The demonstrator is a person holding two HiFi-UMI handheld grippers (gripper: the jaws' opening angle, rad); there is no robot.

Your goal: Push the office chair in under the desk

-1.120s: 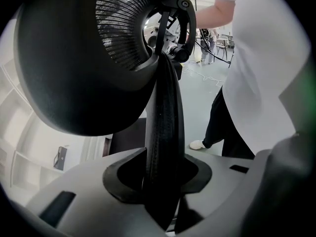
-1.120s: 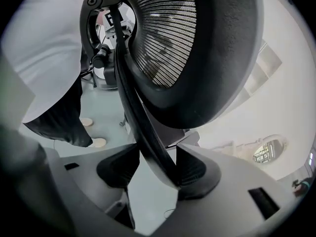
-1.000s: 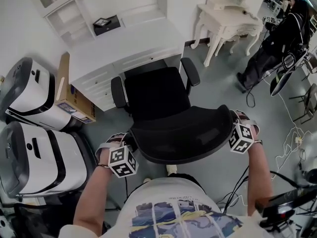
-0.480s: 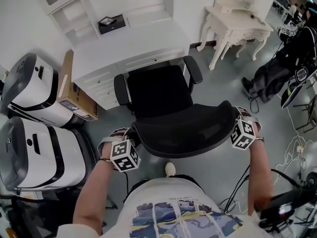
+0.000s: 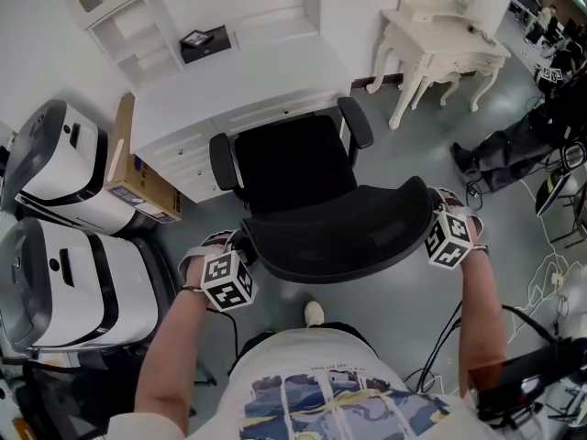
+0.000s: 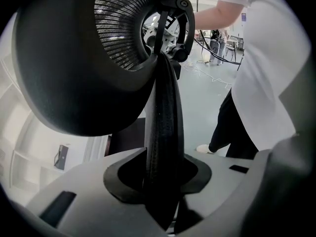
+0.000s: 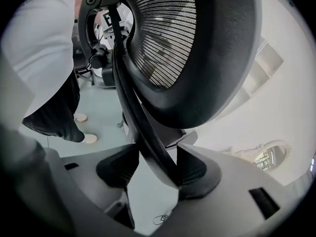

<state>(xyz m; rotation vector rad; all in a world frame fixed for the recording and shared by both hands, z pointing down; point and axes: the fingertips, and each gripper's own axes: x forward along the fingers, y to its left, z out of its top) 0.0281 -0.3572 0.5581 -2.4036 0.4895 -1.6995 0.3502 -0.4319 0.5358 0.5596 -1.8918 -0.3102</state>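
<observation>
I have the left tool (image 6: pixel 163 174) clamped on the backrest rim of the chair (image 5: pixel 298 172), and the right tool (image 7: pixel 158 172) clamped on the opposite rim. The chair faces the table (image 5: pixel 238 76), seat front at its edge.

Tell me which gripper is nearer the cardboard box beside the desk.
Left. The left gripper grips the chair backrest at the edge toward the cardboard box; the right gripper grips the backrest's opposite edge, across the chair from it.

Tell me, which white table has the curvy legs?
The small table at the top right, standing on curved legs. The big desk facing the office chair has drawers and shelves instead.
</observation>
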